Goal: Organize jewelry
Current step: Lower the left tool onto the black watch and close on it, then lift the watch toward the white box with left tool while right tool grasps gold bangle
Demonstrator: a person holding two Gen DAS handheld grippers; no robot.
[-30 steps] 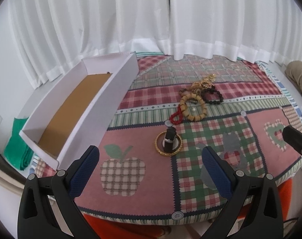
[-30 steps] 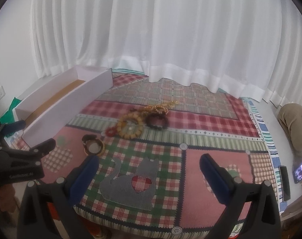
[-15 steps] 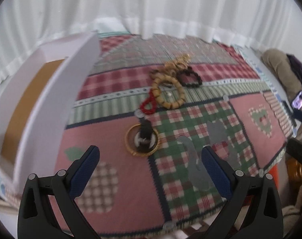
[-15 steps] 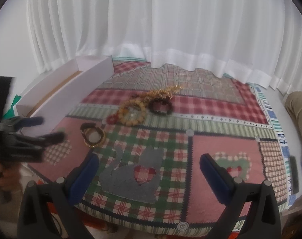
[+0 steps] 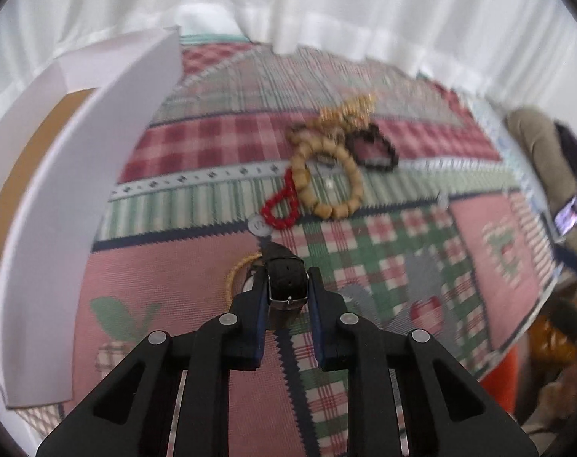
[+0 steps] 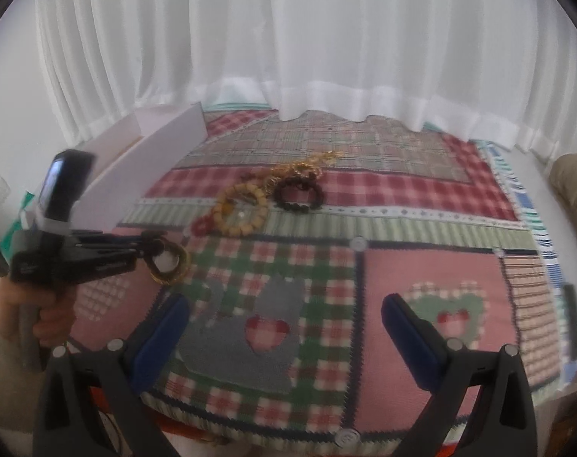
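Since one second ago, your left hand-held gripper (image 5: 288,297) has gone forward and down to the watch and closed; before, its fingers stood wide apart above the near edge of the cloth. Now its two blue pads clamp the black watch strap (image 5: 287,280) from both sides, near the silver buckle. In the right wrist view the same left hand-held gripper (image 6: 149,248) reaches in from the left, and the strap with the gold bangle (image 6: 173,264) is at its tip. I cannot tell if the bangle is lifted or lies on the cloth.

Your right hand-held gripper (image 6: 284,327) has its fingers wide apart and holds nothing; it hovers over the near part of the patchwork cloth (image 6: 421,266), above the grey cat patch.

Farther on the tabletop, the other jewelry lies together in a group: a red bead bracelet (image 5: 280,205), touching a wooden bead bracelet (image 5: 326,179), then a black bead bracelet (image 5: 374,148) just beside it, and a gold chain (image 5: 347,110) behind them. The picture is blurred here.

On the left side stands a long white box (image 5: 79,175) with a brown bottom. White curtains (image 6: 288,38) hang behind the tabletop.
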